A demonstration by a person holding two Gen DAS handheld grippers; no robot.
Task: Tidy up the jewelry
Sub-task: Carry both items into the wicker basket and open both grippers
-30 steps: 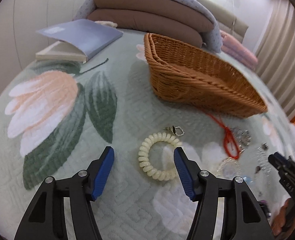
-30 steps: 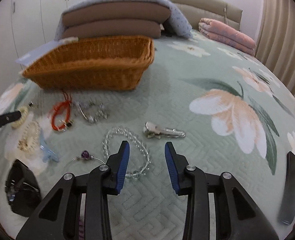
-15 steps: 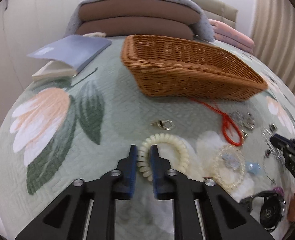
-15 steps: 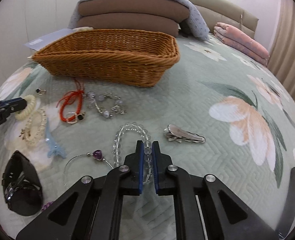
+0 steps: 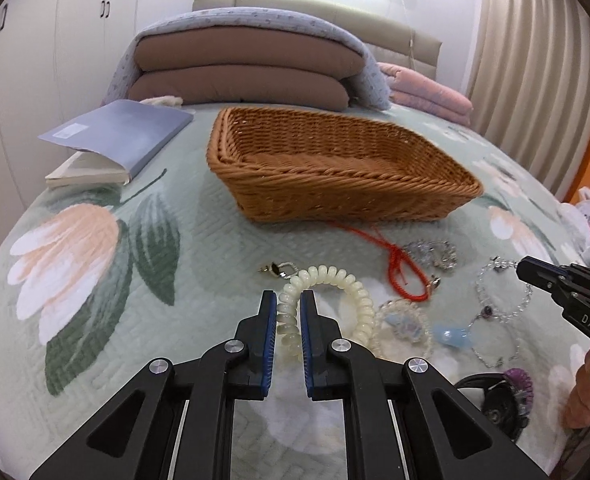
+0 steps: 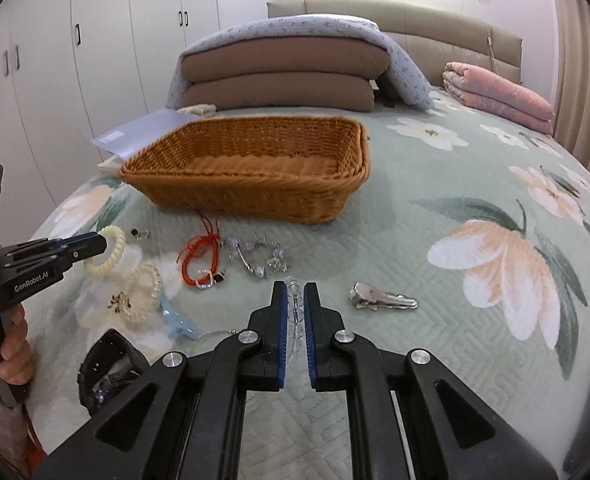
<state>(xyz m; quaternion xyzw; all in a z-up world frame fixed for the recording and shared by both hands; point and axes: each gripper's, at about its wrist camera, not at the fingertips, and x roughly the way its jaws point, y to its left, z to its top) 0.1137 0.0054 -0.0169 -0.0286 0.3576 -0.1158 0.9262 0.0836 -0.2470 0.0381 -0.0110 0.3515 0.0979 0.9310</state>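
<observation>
My left gripper (image 5: 288, 300) is shut on a cream spiral hair tie (image 5: 335, 280) and holds it just above the bedspread; it also shows in the right wrist view (image 6: 107, 254). My right gripper (image 6: 295, 294) is shut on a clear bead bracelet (image 6: 295, 308), seen edge-on between the pads. The wicker basket (image 5: 335, 196) stands beyond both, its inside bare; it also shows in the right wrist view (image 6: 247, 196). A red cord bracelet (image 6: 201, 256), a silver chain bracelet (image 6: 259, 260) and a metal hair clip (image 6: 383, 300) lie on the bed.
A pale coil tie (image 6: 139, 292), a blue charm (image 6: 179, 320) and a black watch (image 6: 107, 368) lie at the left. A small clasp (image 5: 279, 270) lies by the hair tie. A book (image 5: 119, 140) and stacked pillows (image 5: 247, 76) sit behind.
Both grippers closed from open: the left on the cream hair tie, the right on the clear bead bracelet. Both have since lifted and tilted up, bringing more of the room into view.
</observation>
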